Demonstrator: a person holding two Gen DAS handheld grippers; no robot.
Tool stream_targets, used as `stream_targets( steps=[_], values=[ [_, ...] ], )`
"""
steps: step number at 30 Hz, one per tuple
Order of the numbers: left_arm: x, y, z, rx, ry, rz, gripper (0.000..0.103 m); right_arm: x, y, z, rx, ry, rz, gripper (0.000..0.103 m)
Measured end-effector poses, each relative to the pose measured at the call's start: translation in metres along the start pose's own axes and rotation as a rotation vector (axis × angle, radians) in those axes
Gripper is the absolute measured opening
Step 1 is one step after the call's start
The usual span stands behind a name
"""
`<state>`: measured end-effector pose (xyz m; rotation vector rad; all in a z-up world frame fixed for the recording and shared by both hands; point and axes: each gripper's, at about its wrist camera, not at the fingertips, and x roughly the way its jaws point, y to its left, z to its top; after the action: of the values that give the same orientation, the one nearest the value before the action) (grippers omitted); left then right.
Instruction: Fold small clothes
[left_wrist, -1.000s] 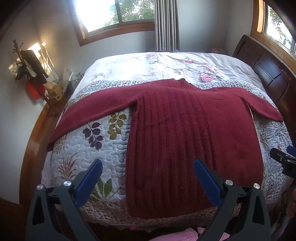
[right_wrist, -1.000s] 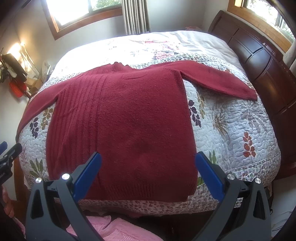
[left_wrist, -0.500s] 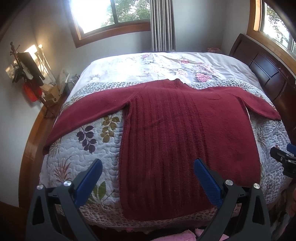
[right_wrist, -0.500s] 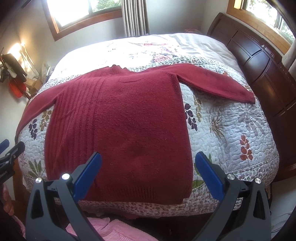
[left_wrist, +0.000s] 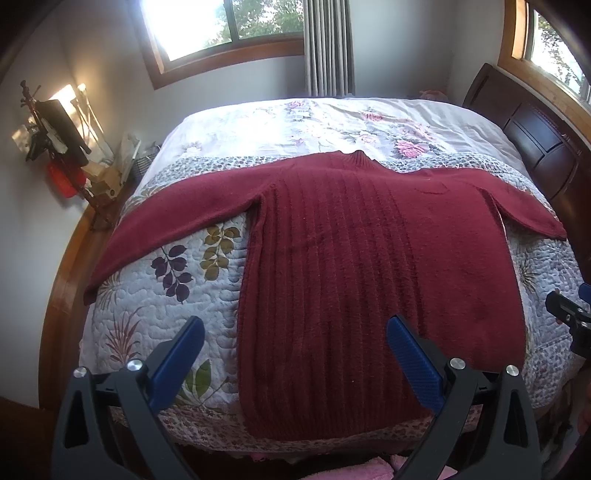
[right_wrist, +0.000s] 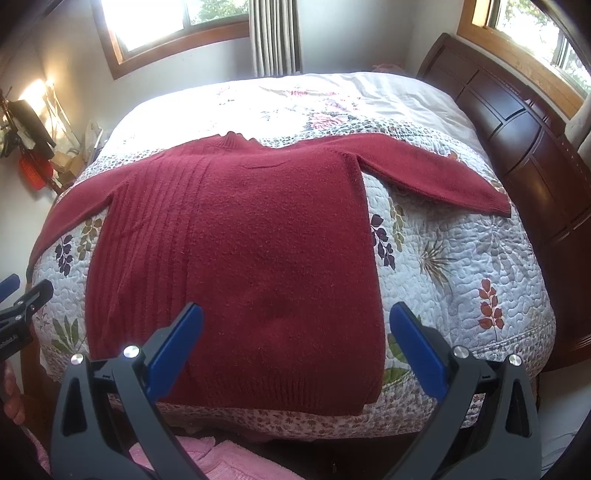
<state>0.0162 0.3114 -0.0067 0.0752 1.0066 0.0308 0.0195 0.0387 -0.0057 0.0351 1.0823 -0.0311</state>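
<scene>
Left wrist view
Surface: a bed (left_wrist: 177, 317) covered by a quilted spread printed with leaves and flowers; a paler floral sheet lies toward the far end.
Garment: a dark red knitted sweater (left_wrist: 369, 258) lies flat on the quilt, collar toward the far window, hem at the near edge, both sleeves spread out to the sides.
Left gripper (left_wrist: 295, 354): jaws spread wide, blue pads apart, nothing between them; it hovers above the near edge of the bed over the hem's left portion.
Right gripper (left_wrist: 569, 317): only a tip shows at the right border; whether it is spread cannot be told from here.
Room: wood-framed window (left_wrist: 221, 29) on the far wall with a grey curtain (left_wrist: 328, 48) beside it; dark wooden headboard (left_wrist: 535, 147) at right; cluttered stand (left_wrist: 55, 140) by the left wall.

Right wrist view
Garment: sweater (right_wrist: 258, 236) flat, ribbed on its left part, right sleeve reaching toward the headboard (right_wrist: 517, 122).
Right gripper (right_wrist: 295, 339): jaws spread wide, empty, above the hem's right portion.
Left gripper (right_wrist: 22, 299): partly seen at the left border.
Floor area: pink fabric (right_wrist: 229, 461) below the bed (right_wrist: 461, 258) edge.
</scene>
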Motion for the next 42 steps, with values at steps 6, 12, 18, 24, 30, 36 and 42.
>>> stream_targets(
  steps=[6,12,18,24,30,36,42],
  values=[
    [0.003,0.007,-0.003,-0.022,0.013,0.008,0.099,0.003,0.001,0.000,0.005,0.006,0.007,0.100],
    [0.004,0.010,-0.005,-0.028,0.017,0.012,0.099,0.004,0.008,-0.002,-0.018,0.015,-0.010,0.100],
    [0.002,0.006,-0.006,-0.022,-0.009,-0.040,0.099,0.005,0.010,-0.004,-0.029,0.011,-0.016,0.100],
    [0.002,-0.001,-0.005,-0.013,-0.009,-0.047,0.099,0.005,0.010,-0.005,-0.036,0.001,-0.003,0.100],
    [0.003,-0.010,-0.006,0.018,-0.015,-0.045,0.099,0.008,0.007,-0.003,-0.017,0.007,0.028,0.100],
    [0.004,-0.010,-0.005,0.009,-0.019,-0.048,0.099,0.010,0.004,-0.001,-0.005,0.007,0.038,0.100],
    [0.007,-0.008,-0.004,-0.005,-0.013,-0.038,0.099,0.013,0.001,0.000,-0.001,0.008,0.030,0.100]
  ],
)
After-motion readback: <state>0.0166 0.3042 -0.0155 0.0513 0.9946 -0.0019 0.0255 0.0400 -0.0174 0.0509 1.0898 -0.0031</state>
